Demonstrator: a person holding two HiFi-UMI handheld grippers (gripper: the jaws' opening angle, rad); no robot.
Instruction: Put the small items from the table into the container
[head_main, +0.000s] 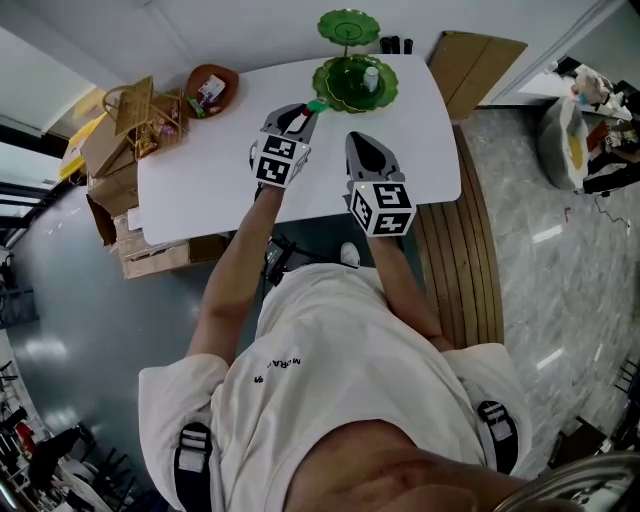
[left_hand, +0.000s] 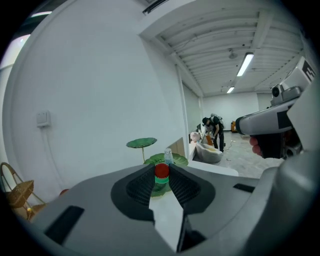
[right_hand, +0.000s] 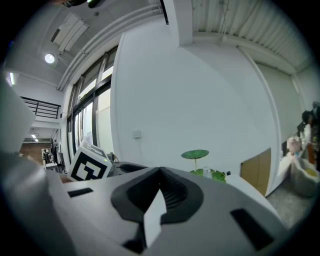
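Note:
My left gripper (head_main: 312, 108) is shut on a small item with a red top and a green band (left_hand: 161, 173); in the head view that item shows as a green speck (head_main: 318, 104). It hangs above the white table (head_main: 200, 190), just left of the green leaf-shaped two-tier stand (head_main: 345, 92), whose lower dish carries a small clear bottle (head_main: 371, 78). In the left gripper view the stand (left_hand: 141, 143) stands straight ahead beyond the jaws. My right gripper (head_main: 357, 138) hovers beside the left one, shut and empty, its tips meeting in the right gripper view (right_hand: 160, 171).
A brown bowl (head_main: 212, 88) with small things sits at the table's far left corner, next to a wicker basket (head_main: 135, 112) and cardboard boxes (head_main: 112, 170). A wooden bench (head_main: 465, 250) runs along the table's right side. People work in the far background (left_hand: 214, 131).

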